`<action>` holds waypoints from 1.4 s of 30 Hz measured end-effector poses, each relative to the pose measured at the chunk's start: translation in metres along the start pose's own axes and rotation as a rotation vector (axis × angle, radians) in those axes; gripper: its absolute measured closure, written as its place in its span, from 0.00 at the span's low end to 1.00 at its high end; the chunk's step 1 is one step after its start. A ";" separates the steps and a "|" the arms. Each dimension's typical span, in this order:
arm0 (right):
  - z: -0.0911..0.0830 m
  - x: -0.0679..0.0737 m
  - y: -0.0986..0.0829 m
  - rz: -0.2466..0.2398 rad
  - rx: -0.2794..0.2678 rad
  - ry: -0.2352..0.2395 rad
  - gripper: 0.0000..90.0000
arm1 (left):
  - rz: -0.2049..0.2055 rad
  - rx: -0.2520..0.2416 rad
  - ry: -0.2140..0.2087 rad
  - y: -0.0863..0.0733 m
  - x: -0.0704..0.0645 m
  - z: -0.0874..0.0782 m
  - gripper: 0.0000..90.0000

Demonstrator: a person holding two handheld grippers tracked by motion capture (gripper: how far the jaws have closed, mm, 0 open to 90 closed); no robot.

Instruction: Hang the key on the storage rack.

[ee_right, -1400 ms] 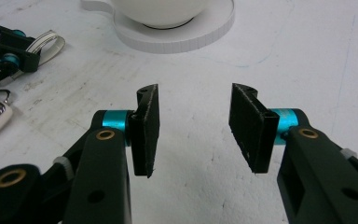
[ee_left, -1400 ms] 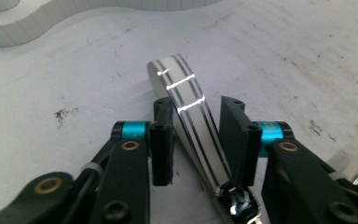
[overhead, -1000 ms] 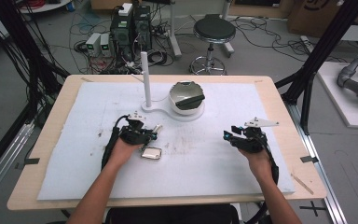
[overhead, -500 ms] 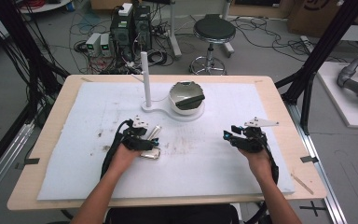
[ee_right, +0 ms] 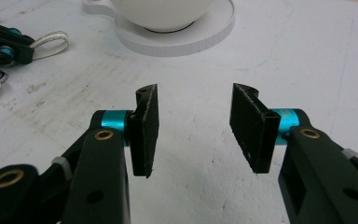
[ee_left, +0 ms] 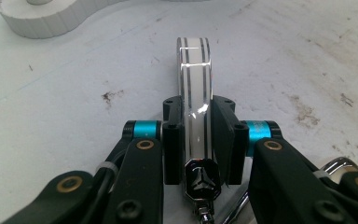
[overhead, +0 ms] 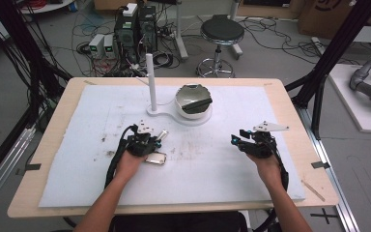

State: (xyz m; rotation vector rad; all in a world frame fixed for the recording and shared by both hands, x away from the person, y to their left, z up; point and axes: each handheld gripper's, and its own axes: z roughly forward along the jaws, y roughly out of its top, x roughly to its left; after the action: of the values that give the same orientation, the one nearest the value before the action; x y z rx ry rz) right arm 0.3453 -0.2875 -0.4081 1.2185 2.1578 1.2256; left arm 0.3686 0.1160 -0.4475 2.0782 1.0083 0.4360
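Note:
A white strap with dark stripes (ee_left: pixel 195 70) stands on edge between the jaws of my left gripper (ee_left: pixel 196 126), which is shut on it. A black clasp (ee_left: pixel 201 179) and a chrome ring hang at its near end. From above, the left gripper (overhead: pixel 158 137) sits left of centre on the mat, with the strap (overhead: pixel 162 134) poking out toward the stand. A flat silver piece (overhead: pixel 155 158) lies on the mat by that hand. My right gripper (ee_right: pixel 193 126) is open above bare mat, and it also shows at the right in the high view (overhead: pixel 235 139).
A white stand (overhead: pixel 166 115) with an upright post (overhead: pixel 149 77) and a bowl (overhead: pixel 193 99) holding a dark item sits at the back centre. The white mat (overhead: pixel 212 164) is stained near the middle. The right gripper view shows the stand's base (ee_right: pixel 214 35) ahead.
The left gripper has shifted slightly while keeping hold of the strap. The right gripper has stayed put and open.

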 end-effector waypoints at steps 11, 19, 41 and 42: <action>-0.006 -0.007 -0.001 0.019 -0.024 -0.015 0.60 | -0.221 -0.224 -0.135 0.007 0.025 -0.039 1.00; -0.003 -0.005 -0.001 0.015 -0.018 -0.006 0.60 | -0.280 -0.151 -0.025 0.008 0.035 -0.035 0.74; -0.002 -0.006 -0.001 0.014 -0.015 -0.004 0.60 | -0.137 -0.014 0.220 0.015 -0.003 0.020 0.83; -0.002 -0.006 -0.001 0.014 -0.015 -0.004 0.60 | -0.137 -0.014 0.220 0.015 -0.003 0.020 0.83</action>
State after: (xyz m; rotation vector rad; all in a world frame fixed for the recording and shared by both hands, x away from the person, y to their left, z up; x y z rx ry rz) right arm 0.3470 -0.2930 -0.4084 1.2313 2.1371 1.2419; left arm 0.3864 0.0978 -0.4487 1.9643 1.2641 0.6082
